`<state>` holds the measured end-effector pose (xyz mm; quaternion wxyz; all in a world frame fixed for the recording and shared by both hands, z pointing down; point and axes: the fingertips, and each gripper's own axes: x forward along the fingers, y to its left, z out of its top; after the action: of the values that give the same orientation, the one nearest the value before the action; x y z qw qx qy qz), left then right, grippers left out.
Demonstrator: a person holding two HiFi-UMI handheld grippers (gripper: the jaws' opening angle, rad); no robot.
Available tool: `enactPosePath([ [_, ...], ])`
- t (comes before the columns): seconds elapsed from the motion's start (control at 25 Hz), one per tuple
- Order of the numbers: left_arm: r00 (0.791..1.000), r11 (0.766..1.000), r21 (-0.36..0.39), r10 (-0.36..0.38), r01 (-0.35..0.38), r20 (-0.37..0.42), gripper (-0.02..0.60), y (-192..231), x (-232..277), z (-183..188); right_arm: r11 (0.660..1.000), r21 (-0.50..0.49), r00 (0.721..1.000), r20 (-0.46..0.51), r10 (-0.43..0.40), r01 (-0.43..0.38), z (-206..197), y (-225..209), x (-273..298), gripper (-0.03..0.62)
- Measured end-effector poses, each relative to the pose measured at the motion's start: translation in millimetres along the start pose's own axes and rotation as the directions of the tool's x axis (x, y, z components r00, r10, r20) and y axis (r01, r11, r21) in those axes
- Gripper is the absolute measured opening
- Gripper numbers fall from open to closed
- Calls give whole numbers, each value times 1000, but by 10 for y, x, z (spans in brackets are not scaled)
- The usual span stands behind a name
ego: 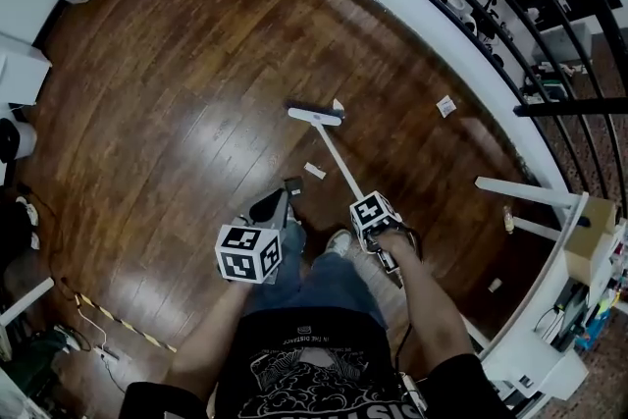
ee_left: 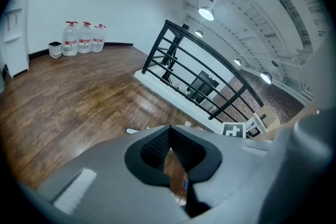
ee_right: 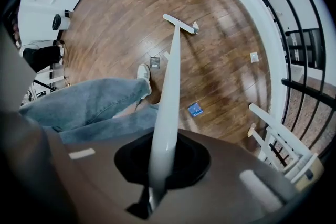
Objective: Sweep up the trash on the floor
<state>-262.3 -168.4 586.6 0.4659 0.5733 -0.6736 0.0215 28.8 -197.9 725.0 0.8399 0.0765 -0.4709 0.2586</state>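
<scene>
Our right gripper is clamped on the white broom handle. In the right gripper view the handle runs straight out from between the jaws to the broom head, near the top centre of that frame. Our left gripper carries nothing: in its own view the pads meet at their tips, with only a slit of wood floor behind them.

In the head view the broom head sits just above centre, with a pale scrap touching or almost touching its right end. We judge that the stroke should start behind that scrap, with the head kept flat on the boards. We would pull it back toward the white scrap beside the handle, so both pieces end up in one heap. With one gripper low on a long handle the head may twist, so bringing the free left gripper onto the handle would probably steady it.

The white piece near the base of the railing lies well apart and looks to need its own stroke.

The right gripper view shows a blue square on the floor just right of the handle, which we cannot find in the head view. Only the head view shows a small pale bit at lower right. The left gripper view shows hardly any trash, mostly the water bottles at upper left.
</scene>
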Motion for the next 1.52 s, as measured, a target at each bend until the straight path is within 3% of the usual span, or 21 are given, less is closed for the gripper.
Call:
enactPosePath([
  [0.44,999,999,-5,34,-34,41,5,-424,-233,-540,993,-13,993,17,118,-118,-782,512,575,0],
  [0.96,994,997,-10,72,-72,87,5,-1136,-855,-1603,975,-56,975,28,219,-217,-1891,1003,1339,0],
  [1.24,997,998,17,57,-58,50,5,-1248,-939,-1794,972,-51,972,37,232,-230,-2106,1130,1425,0],
  [1.52,1000,998,66,-8,8,4,5,-1253,-760,-1626,978,-12,968,135,210,-211,-2160,1100,1265,0],
])
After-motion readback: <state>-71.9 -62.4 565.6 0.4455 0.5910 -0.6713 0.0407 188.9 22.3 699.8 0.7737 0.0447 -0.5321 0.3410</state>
